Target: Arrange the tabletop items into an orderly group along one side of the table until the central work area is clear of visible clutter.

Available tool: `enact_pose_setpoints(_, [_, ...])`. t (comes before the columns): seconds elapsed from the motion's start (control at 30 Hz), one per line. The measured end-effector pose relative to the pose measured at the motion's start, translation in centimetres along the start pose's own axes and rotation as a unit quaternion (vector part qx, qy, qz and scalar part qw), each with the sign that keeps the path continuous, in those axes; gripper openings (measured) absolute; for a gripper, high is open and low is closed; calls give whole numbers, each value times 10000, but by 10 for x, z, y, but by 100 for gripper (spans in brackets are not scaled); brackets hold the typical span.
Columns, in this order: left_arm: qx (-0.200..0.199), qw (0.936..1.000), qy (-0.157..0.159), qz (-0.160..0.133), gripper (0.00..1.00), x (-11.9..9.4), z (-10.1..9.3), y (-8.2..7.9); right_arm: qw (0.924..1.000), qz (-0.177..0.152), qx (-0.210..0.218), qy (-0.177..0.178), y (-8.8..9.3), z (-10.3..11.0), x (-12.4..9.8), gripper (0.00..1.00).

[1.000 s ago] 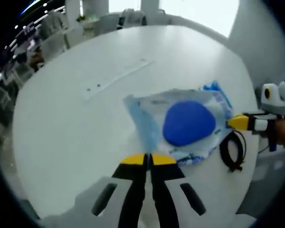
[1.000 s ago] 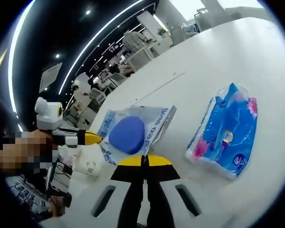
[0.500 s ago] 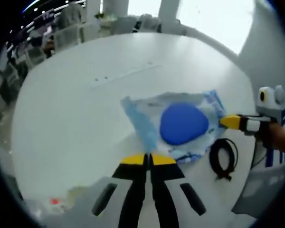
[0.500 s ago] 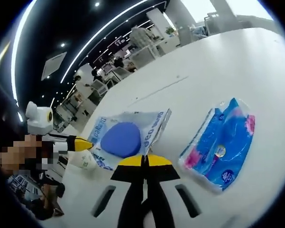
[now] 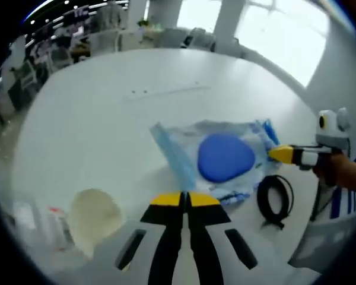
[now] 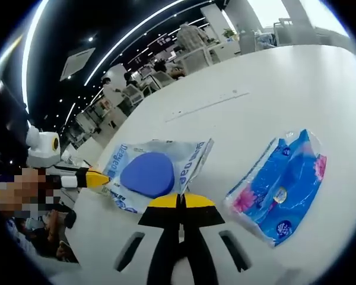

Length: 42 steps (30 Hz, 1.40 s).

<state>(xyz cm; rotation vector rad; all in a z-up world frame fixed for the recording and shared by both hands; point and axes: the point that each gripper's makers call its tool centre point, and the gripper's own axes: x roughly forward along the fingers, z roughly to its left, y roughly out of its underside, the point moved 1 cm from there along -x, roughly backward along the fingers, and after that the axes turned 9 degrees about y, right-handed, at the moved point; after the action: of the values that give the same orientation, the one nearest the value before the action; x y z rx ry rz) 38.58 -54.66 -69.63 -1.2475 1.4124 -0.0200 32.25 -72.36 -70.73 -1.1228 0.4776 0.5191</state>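
Both jaws closed, empty, before clear wipes pack (image 5: 222,157) with blue oval lid.

A: Which items are unclear?
B: Pale round object (image 5: 95,217) and clear packets (image 5: 44,225), left gripper view: blurred, unidentifiable.
A: And print?
B: Blue lettering on clear plastic pouch (image 6: 187,160): unreadable.

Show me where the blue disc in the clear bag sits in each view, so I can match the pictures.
Left gripper view: the blue disc lies right of centre, just above this view's own jaws, inside the bag.
Right gripper view: the disc lies left of centre, just above the jaws.
Shared landmark: the pale strip across the white table, beyond the bag.
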Motion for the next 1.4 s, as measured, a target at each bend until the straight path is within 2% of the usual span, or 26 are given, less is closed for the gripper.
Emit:
enact_pose_setpoints(0.3, [-197,9995,-50,-252,0,-3,4,21,9990,166,-397,-124,8,6,6,0])
enact_pose_setpoints(0.53, [-344,9989,-68,-321,0,-1,8,38,9977,296,-593,-163,15,9,12,0])
enact_pose_setpoints(0.97, [-529,9971,-115,-529,0,3,15,54,9945,466,-925,-129,28,10,23,0])
enact_pose_setpoints(1.13, [-626,9955,-154,-700,0,4,20,54,9949,470,-884,-111,28,11,26,0])
enact_pose_setpoints(1.3, [-748,9948,-205,-666,0,7,24,61,9927,486,-1102,-98,32,14,30,0])
enact_pose_setpoints(1.4, [-780,9944,-224,-683,0,7,25,65,9928,483,-1093,-97,33,13,30,0])
